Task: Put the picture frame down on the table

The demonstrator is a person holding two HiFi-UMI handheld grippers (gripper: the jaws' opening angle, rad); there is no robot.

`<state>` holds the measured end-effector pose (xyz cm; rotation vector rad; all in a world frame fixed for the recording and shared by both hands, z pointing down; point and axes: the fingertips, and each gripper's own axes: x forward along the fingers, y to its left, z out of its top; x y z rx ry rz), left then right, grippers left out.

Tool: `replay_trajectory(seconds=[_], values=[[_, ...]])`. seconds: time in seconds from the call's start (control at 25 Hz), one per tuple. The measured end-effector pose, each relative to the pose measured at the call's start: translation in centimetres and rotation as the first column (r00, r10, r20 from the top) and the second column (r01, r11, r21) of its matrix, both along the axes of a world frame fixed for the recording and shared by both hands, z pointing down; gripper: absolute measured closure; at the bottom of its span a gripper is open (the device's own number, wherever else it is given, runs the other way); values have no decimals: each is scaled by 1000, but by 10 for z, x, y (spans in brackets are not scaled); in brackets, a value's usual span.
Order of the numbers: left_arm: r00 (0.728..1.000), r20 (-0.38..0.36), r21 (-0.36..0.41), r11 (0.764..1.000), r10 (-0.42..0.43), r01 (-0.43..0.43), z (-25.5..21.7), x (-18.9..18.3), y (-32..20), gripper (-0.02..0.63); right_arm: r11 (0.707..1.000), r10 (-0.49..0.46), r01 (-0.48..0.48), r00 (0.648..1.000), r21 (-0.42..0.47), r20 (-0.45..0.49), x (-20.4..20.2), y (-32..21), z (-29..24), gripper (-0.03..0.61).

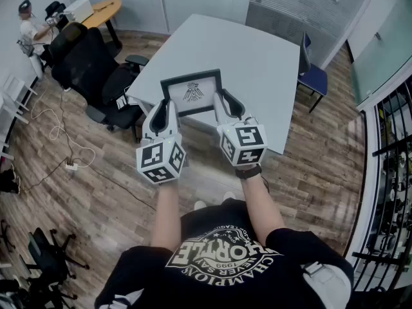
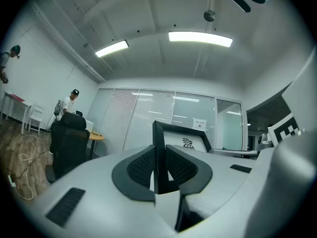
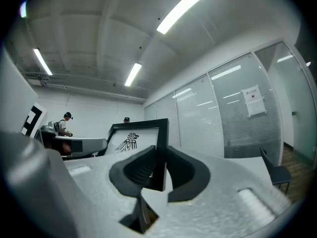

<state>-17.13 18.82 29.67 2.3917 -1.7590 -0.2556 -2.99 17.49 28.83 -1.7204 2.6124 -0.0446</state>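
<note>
A black picture frame [image 1: 192, 93] with a white sheet and a small black bird emblem hangs above the near edge of the white table [image 1: 257, 56]. My left gripper [image 1: 165, 111] is shut on the frame's left side bar, seen edge-on as a black bar [image 2: 158, 155] between the dark pads. My right gripper [image 1: 226, 108] is shut on the right side bar [image 3: 159, 152]. In both gripper views the frame is lifted, with the ceiling behind it. The frame's lower edge is hidden behind the grippers.
Black office chairs [image 1: 90, 60] stand at the table's left. A blue chair [image 1: 312, 76] is at its right. A person [image 1: 29, 31] sits at a far desk, top left. Cables [image 1: 58, 140] lie on the wooden floor. Glass partitions close the room.
</note>
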Motion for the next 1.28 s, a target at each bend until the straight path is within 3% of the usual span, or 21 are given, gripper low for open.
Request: replay_trajectory(seconds=[0.24, 0.6, 0.84, 1.28], values=[[1000, -23, -19, 1000, 17, -17, 13, -15, 15, 543, 999, 28, -29, 999, -19, -22, -15, 17, 13, 510], [999, -35, -61, 998, -2, 0, 30, -22, -17, 543, 997, 33, -34, 999, -76, -13, -22, -17, 32, 509], [999, -10, -63, 997, -51, 51, 39, -28, -83, 543, 995, -8, 10, 1000, -95, 20, -28, -84, 48, 506], [992, 46, -6, 993, -117, 118, 1, 14, -224, 543, 993, -114, 116, 992, -37, 56, 10, -246, 9, 508]])
